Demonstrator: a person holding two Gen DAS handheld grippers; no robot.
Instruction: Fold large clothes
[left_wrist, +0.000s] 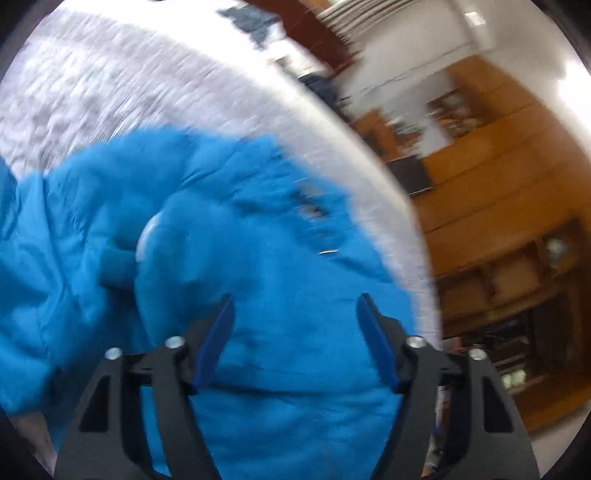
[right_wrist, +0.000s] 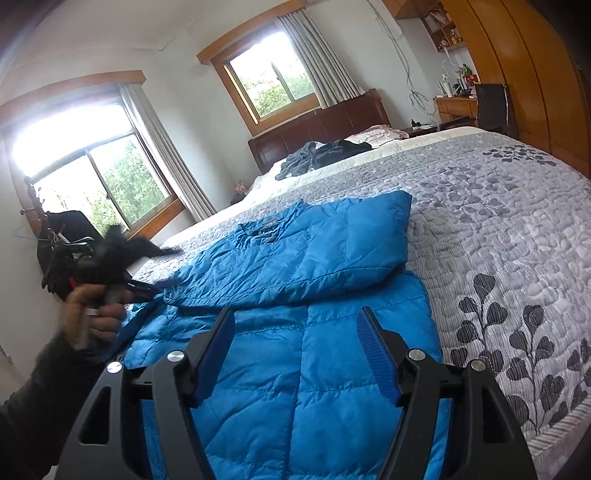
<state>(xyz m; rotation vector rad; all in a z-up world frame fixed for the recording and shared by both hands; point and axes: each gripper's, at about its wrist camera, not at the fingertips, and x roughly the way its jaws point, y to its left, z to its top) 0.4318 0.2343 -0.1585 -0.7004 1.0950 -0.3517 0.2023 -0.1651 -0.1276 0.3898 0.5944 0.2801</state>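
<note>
The right gripper (right_wrist: 295, 332) hung spread and empty over the blue quilted jacket (right_wrist: 295, 266), which lay partly folded on the grey leaf-patterned bedspread (right_wrist: 509, 229). The left gripper (left_wrist: 295, 321) was likewise spread above it. Beyond stood a wooden headboard (right_wrist: 325, 125).

blue jacket (right_wrist: 295, 369) showing as quilted, puffy cloth with a slight sheen, bedspread (right_wrist: 517, 229) looking matt, stitched and pebbly, right gripper (right_wrist: 295, 354) showing matt black plastic, ribbed blue pads (right_wrist: 376, 354), shiny metal bolts, wardrobe (right_wrist: 535, 74) gleaming as glossy varnished wood
</note>
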